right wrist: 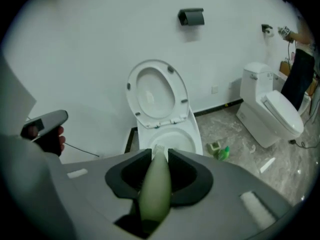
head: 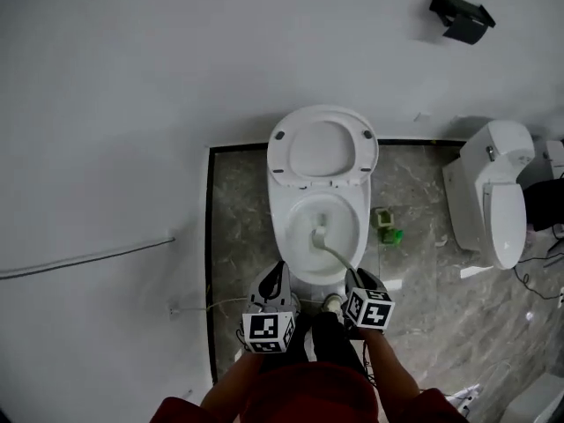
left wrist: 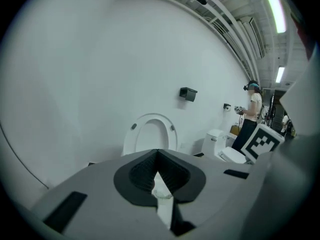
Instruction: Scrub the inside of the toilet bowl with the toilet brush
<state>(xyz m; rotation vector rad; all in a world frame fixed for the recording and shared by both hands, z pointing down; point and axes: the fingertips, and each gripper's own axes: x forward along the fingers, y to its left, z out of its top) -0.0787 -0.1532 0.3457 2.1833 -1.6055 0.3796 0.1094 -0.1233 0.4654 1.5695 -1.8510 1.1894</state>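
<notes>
A white toilet (head: pixel 280 236) stands against the wall with its lid and seat (head: pixel 322 148) raised. The brush head (head: pixel 319 233) rests inside the bowl, and its pale green handle (head: pixel 338 257) runs back to my right gripper (head: pixel 357 280), which is shut on it. In the right gripper view the handle (right wrist: pixel 156 189) fills the gap between the jaws, with the bristles (right wrist: pixel 159 148) just past the tips over the bowl (right wrist: pixel 192 134). My left gripper (head: pixel 278 273) hovers at the bowl's front left rim, jaws together and holding nothing (left wrist: pixel 157 152).
A second toilet (head: pixel 493 192) stands to the right. A green bottle and small holder (head: pixel 386 226) sit on the marble floor between the two toilets. A black fixture (head: pixel 462 16) hangs on the wall, and a thin cable (head: pixel 88 256) runs along the left. A person (left wrist: pixel 250 115) stands far right.
</notes>
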